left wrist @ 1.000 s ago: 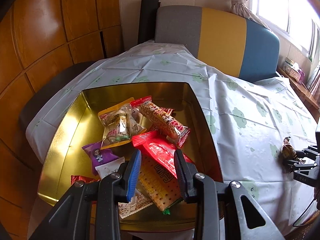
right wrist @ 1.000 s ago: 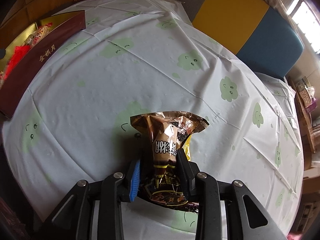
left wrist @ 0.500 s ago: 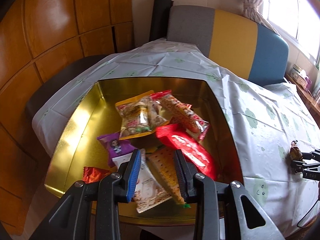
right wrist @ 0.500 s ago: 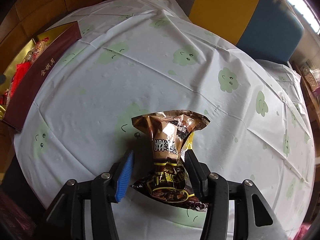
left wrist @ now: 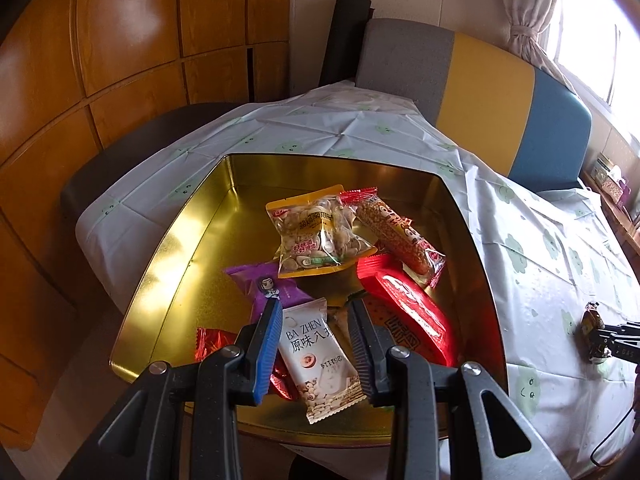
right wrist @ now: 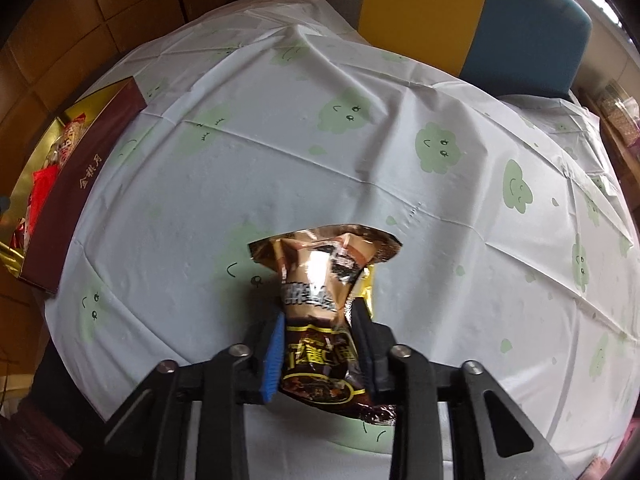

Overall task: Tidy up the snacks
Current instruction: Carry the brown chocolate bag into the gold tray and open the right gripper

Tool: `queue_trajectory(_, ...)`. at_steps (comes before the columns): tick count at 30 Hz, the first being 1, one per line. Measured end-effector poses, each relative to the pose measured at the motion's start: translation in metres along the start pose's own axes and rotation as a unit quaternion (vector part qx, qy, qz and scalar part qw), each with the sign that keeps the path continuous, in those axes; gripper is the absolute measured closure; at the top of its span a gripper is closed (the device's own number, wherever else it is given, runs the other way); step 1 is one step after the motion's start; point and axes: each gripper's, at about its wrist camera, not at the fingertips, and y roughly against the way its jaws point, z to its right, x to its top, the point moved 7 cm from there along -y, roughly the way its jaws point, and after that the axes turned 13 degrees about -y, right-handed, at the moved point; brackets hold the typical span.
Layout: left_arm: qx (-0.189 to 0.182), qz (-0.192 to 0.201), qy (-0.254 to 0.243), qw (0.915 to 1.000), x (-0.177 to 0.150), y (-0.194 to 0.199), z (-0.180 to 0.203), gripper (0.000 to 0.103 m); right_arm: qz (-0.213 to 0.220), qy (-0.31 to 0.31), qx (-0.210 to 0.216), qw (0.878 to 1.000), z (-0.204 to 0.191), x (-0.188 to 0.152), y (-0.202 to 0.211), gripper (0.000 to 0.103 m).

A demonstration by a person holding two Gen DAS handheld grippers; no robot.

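Two claws: my right gripper [right wrist: 318,322] pinches the brown packet [right wrist: 320,300]; my left gripper [left wrist: 316,324] gapes (holding nothing) over the tin [left wrist: 192,240], snacks [left wrist: 316,236] at twelve o'clock.

Left gripper [left wrist: 314,328] fingers parted; right gripper [right wrist: 318,338] fingers clamped together.

A home, by the look of it, likely a dining corner; a table under a white tablecloth [right wrist: 320,128] printed with green smiling clouds; a cushioned bench back [left wrist: 472,80] in grey, yellow and blue behind it; glossy wooden wall panels [left wrist: 132,48] on one side; a tied-back curtain [left wrist: 524,12] beside a bright window [left wrist: 584,28]; a gold tin [left wrist: 192,240] on the table holds wrapped snacks [left wrist: 316,236]; small boxes [left wrist: 610,178] sit on a ledge near the window.
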Motion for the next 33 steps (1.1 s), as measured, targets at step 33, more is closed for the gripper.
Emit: queue_trajectory(33,0.056,0.023,0.080,0.9950,-0.004,0.018,-0.087,0.069,0.016,0.152,0.244,0.958,-0.313,0.013,0.051,0.087)
